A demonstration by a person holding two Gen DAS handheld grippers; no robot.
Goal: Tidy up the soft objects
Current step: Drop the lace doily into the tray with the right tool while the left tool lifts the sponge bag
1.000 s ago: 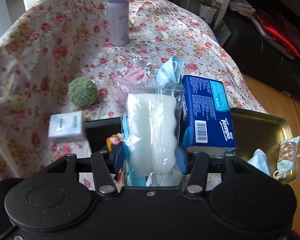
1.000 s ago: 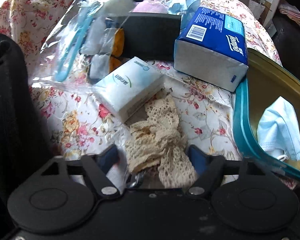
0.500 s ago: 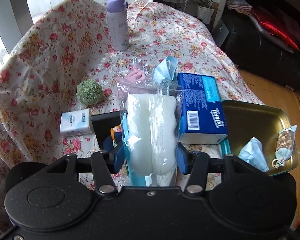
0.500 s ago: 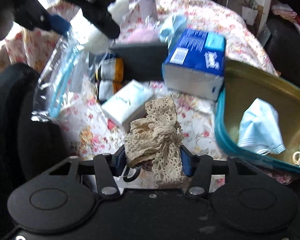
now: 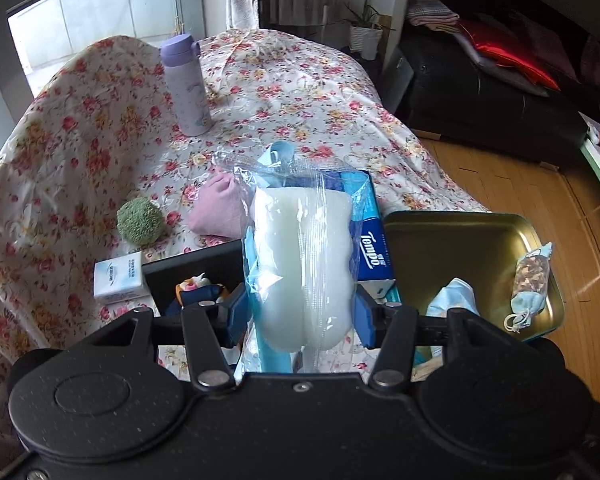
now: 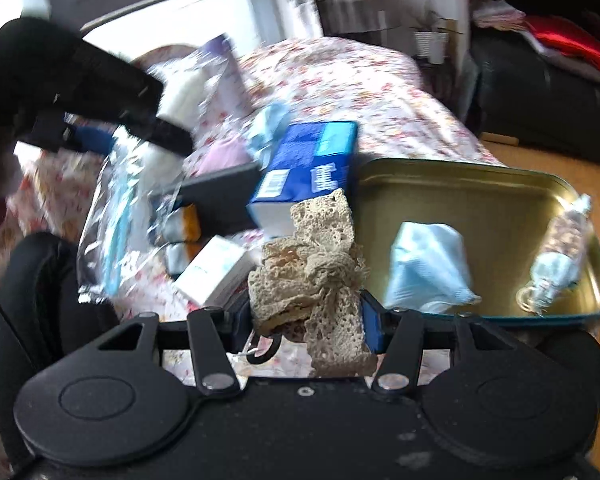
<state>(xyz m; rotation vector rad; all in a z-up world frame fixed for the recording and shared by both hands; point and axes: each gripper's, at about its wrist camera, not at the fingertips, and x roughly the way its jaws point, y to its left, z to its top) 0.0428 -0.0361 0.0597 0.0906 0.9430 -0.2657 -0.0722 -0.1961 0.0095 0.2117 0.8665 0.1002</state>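
My left gripper [image 5: 302,312] is shut on a white sponge in a clear plastic bag [image 5: 304,256], held above the flowered table. My right gripper [image 6: 306,316] is shut on a bunched beige lace cloth [image 6: 308,268], lifted off the table just left of the gold tin tray [image 6: 480,196]. The tray [image 5: 452,240] holds a light blue face mask [image 6: 428,268] and a small patterned pouch [image 6: 560,252]. The left gripper with its bag [image 6: 120,200] shows blurred at the left of the right wrist view.
On the flowered cloth lie a blue tissue pack [image 5: 374,240], a small white tissue packet [image 5: 118,278], a green fuzzy ball [image 5: 140,221], a pink cloth [image 5: 216,208], a black box [image 5: 196,268] and a purple bottle [image 5: 184,84]. Wooden floor and a dark sofa lie right.
My right gripper closed on the lace cloth and lifted it off the table, swinging toward the tray. My left gripper rose with the bagged sponge still held.
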